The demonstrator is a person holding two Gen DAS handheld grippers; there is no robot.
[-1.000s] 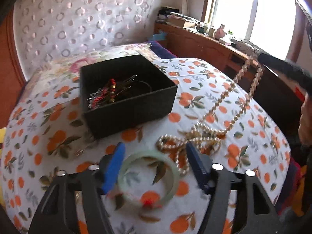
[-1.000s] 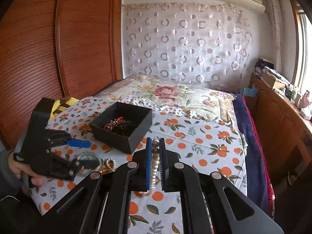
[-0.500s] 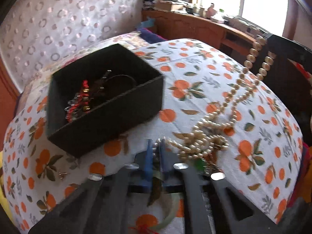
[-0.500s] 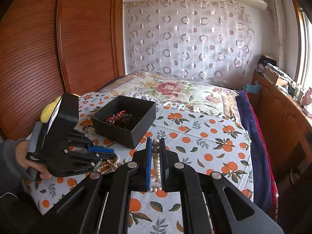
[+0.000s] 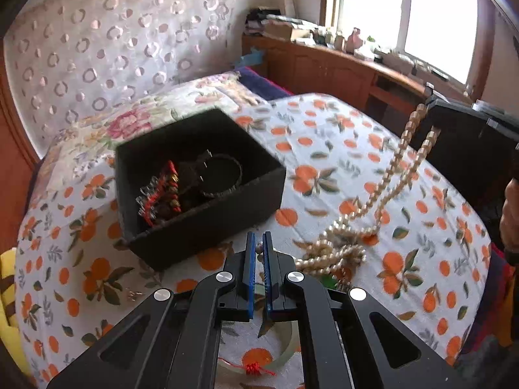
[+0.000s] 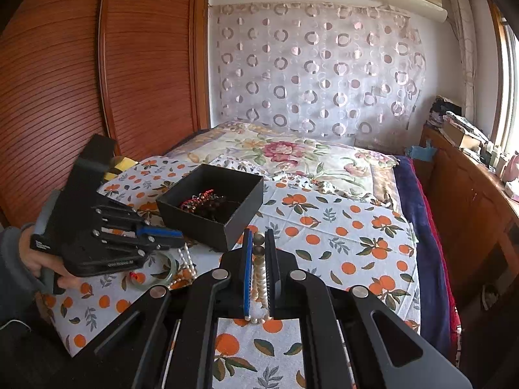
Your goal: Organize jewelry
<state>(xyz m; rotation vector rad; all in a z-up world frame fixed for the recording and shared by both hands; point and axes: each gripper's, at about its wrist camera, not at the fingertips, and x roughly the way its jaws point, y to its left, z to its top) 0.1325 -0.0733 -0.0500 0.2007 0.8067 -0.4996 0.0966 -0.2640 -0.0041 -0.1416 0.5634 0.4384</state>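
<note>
Left gripper (image 5: 258, 243): jaws had just been closing and now stood nearly touching, blue pads a thin slit apart. A moment before, they straddled the far rim of the green bangle (image 6: 170, 267). Now the bangle showed under and behind the fingers, red tassel at the near edge. From the right wrist view it seemed to lie on the orange-print cloth (image 5: 324, 136) beneath the tool. Whether its rim was pinched, I could not tell. The slit looked too thin for it.

Right gripper (image 6: 258, 236): narrow, clamped on the pearl necklace (image 5: 334, 251). The double strand ran up from a heap on the cloth, just right of the left tongs, to the raised pads at far right.

Black box (image 5: 211, 223): just beyond the left tongs, already holding red and dark pieces.

Judgement: bangle grasp doubtful, may need a second try. Pearls half lifted, ready to carry left into the box. Neither piece was stowed.
</note>
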